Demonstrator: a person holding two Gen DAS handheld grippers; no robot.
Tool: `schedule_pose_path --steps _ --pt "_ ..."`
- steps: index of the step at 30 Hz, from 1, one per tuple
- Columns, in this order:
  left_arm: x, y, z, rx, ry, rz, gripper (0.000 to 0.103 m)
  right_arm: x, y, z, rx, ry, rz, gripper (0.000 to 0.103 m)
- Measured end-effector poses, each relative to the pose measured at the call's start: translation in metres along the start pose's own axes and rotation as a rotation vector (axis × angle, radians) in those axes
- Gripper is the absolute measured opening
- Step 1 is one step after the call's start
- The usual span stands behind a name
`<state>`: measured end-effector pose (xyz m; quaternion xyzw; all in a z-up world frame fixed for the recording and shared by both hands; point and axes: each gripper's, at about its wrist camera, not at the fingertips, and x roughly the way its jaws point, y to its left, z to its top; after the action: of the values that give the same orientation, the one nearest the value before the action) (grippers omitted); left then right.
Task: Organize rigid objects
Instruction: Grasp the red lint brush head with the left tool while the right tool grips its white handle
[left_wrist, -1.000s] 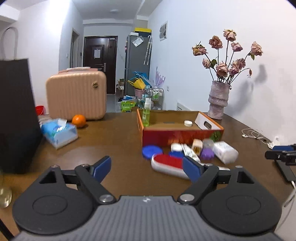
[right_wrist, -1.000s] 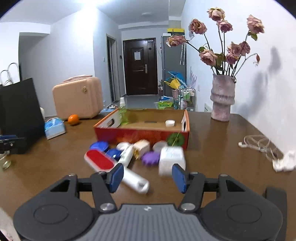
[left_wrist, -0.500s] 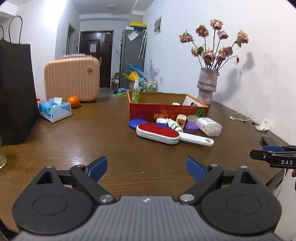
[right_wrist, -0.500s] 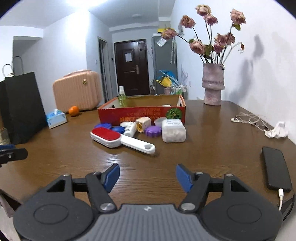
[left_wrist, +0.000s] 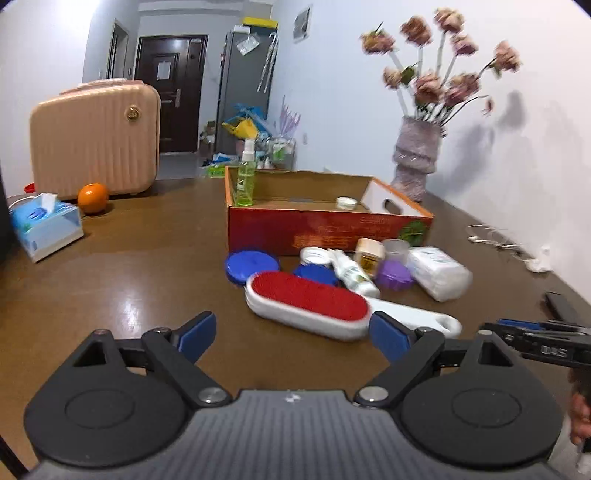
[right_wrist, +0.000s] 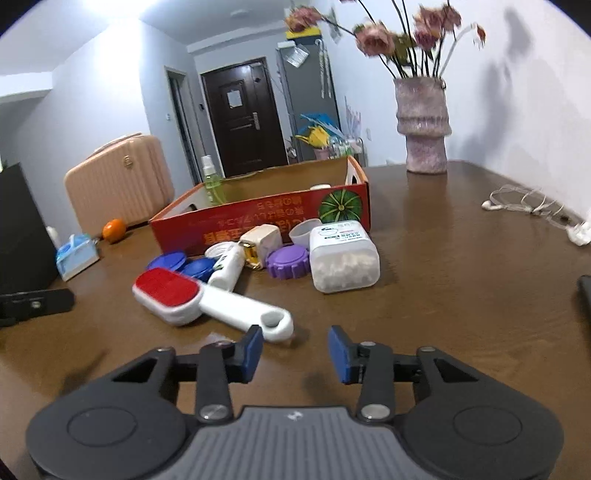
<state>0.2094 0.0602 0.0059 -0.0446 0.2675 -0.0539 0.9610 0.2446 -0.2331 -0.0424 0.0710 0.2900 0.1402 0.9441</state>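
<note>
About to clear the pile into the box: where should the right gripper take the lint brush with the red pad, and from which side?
Probably by the white handle, not the wide red head. The lint brush lies flat on the table with its looped handle end pointing toward the right gripper, clear of the pile. Come from the near side with one finger on each long edge; the jaws, just closing, hold nothing.

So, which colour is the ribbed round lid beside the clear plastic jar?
Purple. The ribbed lid touches the jar; the right wrist view shows it best.
</note>
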Motion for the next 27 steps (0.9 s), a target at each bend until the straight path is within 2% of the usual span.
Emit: schedule_pose_path --steps 2,5,6,7,9,10,11,15,21,23,25,27 --pt "0.029 0.007 0.013 0.001 0.021 -0.006 0.087 0.017 -0.003 0.007 0.014 0.014 0.012 0.036" --pt "0.07 0.02 0.026 -0.052 0.077 -0.047 0.08 0.04 -0.005 0.013 0.021 0.048 0.035 0.034" --pt "0.084 0.025 0.03 -0.076 0.101 -0.058 0.076 0.046 -0.005 0.015 0.012 0.065 0.029 0.028" --pt "0.097 0.029 0.032 -0.09 0.124 -0.08 0.067 0.051 -0.005 0.015 0.005 0.075 0.027 0.022" --pt "0.118 0.034 0.035 -0.118 0.171 -0.081 0.065 0.061 -0.008 0.017 0.004 0.092 0.023 0.019" --pt "0.124 0.035 0.036 -0.114 0.179 -0.082 0.059 0.064 -0.009 0.018 -0.007 0.089 0.017 0.018" --pt "0.129 0.036 0.036 -0.115 0.18 -0.078 0.058 0.067 -0.01 0.02 -0.018 0.085 0.009 0.018" --pt "0.127 0.041 0.034 -0.16 0.191 -0.109 0.046 0.079 -0.019 0.028 -0.024 0.082 -0.014 0.018" --pt "0.115 0.042 0.027 -0.191 0.175 -0.107 0.046 0.087 -0.031 0.035 0.037 0.111 0.017 0.018" --pt "0.113 0.041 0.027 -0.205 0.177 -0.103 0.044 0.086 -0.036 0.034 0.072 0.118 0.05 0.011" --pt "0.106 0.037 0.025 -0.218 0.171 -0.089 0.04 0.083 -0.039 0.032 0.117 0.129 0.066 0.012" --pt "0.093 0.033 0.021 -0.226 0.158 -0.082 0.04 0.071 -0.038 0.029 0.115 0.125 0.061 0.011"
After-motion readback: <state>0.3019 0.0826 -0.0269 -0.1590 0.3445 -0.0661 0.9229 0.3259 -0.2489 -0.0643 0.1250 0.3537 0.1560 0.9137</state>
